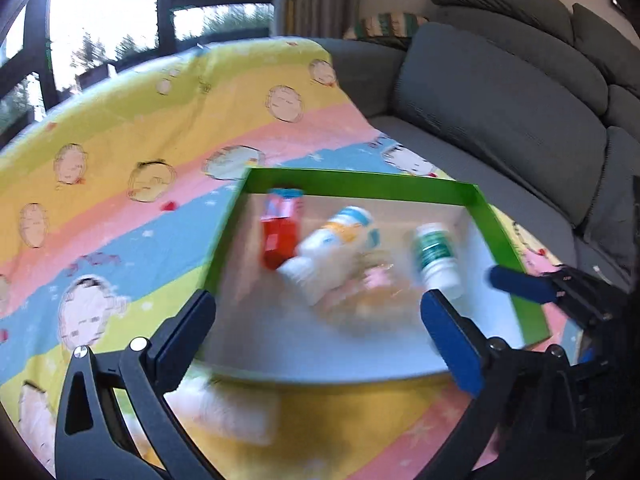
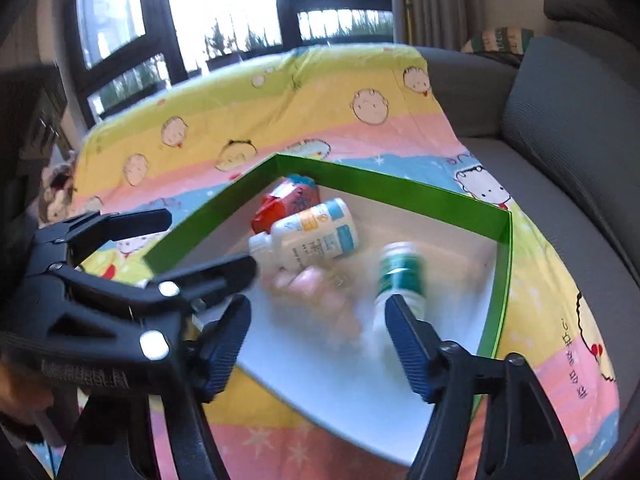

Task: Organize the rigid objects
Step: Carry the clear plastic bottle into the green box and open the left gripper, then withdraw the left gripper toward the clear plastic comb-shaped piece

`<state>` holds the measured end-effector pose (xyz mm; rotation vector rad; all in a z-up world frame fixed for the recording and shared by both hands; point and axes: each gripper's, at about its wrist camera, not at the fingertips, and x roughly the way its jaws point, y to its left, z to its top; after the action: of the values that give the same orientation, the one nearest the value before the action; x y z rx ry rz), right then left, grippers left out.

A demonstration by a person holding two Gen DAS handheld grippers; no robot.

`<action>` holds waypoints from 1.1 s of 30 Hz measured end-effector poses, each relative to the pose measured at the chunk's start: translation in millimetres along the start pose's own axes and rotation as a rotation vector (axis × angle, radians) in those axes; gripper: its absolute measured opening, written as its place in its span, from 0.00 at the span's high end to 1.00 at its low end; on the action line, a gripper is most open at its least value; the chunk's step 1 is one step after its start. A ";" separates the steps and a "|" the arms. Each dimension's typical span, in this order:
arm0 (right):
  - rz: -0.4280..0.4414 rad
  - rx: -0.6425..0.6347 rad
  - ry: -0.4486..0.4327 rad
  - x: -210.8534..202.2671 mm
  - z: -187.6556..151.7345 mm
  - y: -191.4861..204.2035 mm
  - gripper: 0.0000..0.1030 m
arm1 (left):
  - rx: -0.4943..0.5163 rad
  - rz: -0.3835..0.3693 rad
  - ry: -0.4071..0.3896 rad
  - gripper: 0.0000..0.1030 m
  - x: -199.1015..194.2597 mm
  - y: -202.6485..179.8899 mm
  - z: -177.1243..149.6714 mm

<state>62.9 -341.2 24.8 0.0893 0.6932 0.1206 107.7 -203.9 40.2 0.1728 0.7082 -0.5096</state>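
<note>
Blue-padded fingers of the left gripper (image 1: 316, 328) and right gripper (image 2: 318, 344) spread wide, holding nothing, over the green-walled box (image 1: 360, 186). Inside lie a green-labelled bottle (image 2: 400, 276), then a white bottle (image 2: 310, 240), its print unreadable, and farthest a red carton (image 1: 280, 228).

Your left wrist cam looks down & forward, close over the near-left side of the green-walled box (image 1: 360, 185), sofa (image 1: 500, 120) at right. Your right wrist cam faces the same box (image 2: 392, 184) from its near edge, window (image 2: 224, 0) behind. Both views share the box interior, striped cartoon blanket (image 1: 140, 128), and each other's gripper at frame edge.
</note>
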 end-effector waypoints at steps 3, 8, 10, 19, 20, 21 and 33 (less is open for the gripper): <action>0.025 -0.003 -0.011 -10.0 -6.9 9.1 0.20 | -0.004 0.057 -0.036 0.01 -20.5 9.3 -11.6; 0.093 -0.010 0.002 -19.7 -16.4 31.6 0.19 | -0.032 0.146 -0.070 0.01 -53.1 26.8 -33.8; 0.114 -0.025 0.009 -21.8 -19.3 43.7 0.19 | -0.048 0.175 -0.067 0.01 -64.9 34.2 -42.7; 0.181 -0.091 0.029 -33.0 -28.0 95.4 0.18 | -0.106 0.276 -0.078 0.01 -108.7 56.8 -69.8; 0.187 -0.103 0.034 -33.6 -29.5 101.5 0.18 | -0.114 0.278 -0.076 0.01 -113.6 60.9 -73.9; 0.192 -0.112 0.040 -34.3 -31.4 106.5 0.18 | -0.123 0.280 -0.073 0.01 -117.9 66.0 -78.1; 0.267 -0.186 0.141 -14.5 -54.6 150.5 0.18 | -0.318 0.329 0.048 0.01 -141.3 154.7 -143.5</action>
<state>4.6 -192.1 10.6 -0.0058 0.8059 0.4497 11.6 30.5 22.8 0.0016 0.7799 -0.0759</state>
